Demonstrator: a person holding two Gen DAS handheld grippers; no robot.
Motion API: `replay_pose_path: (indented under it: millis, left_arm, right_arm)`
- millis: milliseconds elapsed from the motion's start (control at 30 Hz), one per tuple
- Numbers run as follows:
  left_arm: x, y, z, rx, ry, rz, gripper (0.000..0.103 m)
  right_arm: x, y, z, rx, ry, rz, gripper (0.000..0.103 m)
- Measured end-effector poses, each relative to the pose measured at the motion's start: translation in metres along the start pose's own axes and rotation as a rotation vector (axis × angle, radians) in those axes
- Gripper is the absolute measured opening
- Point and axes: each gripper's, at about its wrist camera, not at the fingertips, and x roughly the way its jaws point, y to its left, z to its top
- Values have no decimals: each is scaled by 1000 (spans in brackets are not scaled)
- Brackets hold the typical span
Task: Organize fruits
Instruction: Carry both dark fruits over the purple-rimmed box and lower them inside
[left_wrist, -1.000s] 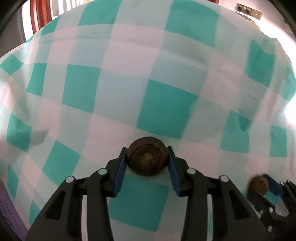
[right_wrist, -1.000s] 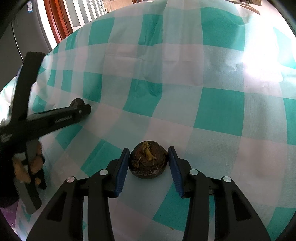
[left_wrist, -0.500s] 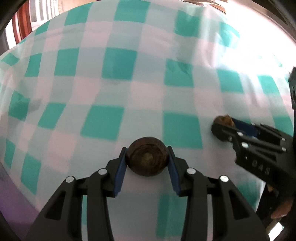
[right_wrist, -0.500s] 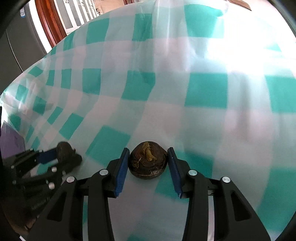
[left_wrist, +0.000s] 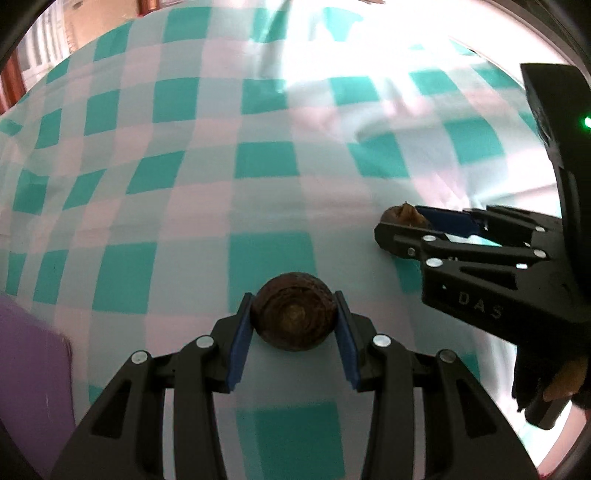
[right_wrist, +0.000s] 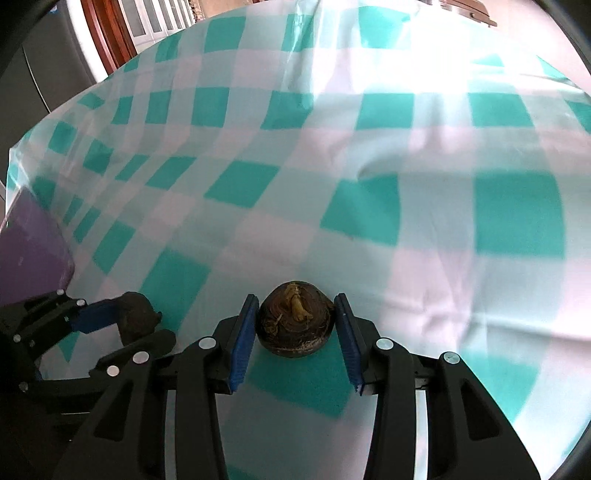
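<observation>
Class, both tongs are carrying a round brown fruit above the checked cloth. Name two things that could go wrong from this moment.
1. Each brown fruit is round and pinched only at its sides by the left tongs or right tongs; it may slip and drop.
2. The two tongs travel close together, so they could knock each other.
3. The cloth is wrinkled; a set-down fruit might roll.
</observation>
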Motion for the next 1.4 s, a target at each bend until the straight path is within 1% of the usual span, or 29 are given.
replay_pose_path:
  millis: [100, 267, 433, 533, 733, 833, 933, 1000, 1100, 1267, 1400]
  left_arm:
    - [-12, -11, -18, 48, 1, -12, 42]
    - [-34, -23, -53, 74, 17, -47, 42]
    - [-52, -38, -90, 101, 58, -91, 42]
    - [-65, -49, -115, 134, 80, -115, 42]
    - [-91, -61, -148, 190, 91, -128, 42]
    - [-111, -65, -159, 221, 70, -133, 42]
    - [-136, -64, -164, 239, 34, -134, 42]
    - [-156, -62, -166, 247, -4, -133, 42]
    - [-184, -57, -170, 238, -54, -134, 42]
    - [-220, -45, -176, 219, -132, -110, 42]
    - [-243, -31, -183, 190, -180, -97, 42]
  right_arm:
    - [-14, 1, -21, 7, 5, -21, 41]
    - [-38, 6, -58, 24, 18, -40, 41]
    - [-62, 9, -97, 62, 33, -47, 41]
    - [-75, 14, -117, 82, 46, -45, 41]
    - [-102, 25, -155, 115, 69, -36, 41]
    - [-119, 36, -171, 109, 78, -24, 41]
    - [-137, 48, -182, 94, 80, -6, 41]
    - [-152, 56, -187, 81, 74, 4, 41]
    - [-172, 68, -186, 43, 57, 5, 41]
    - [-202, 93, -175, -42, 18, 9, 41]
    - [-214, 116, -166, -107, 6, 21, 41]
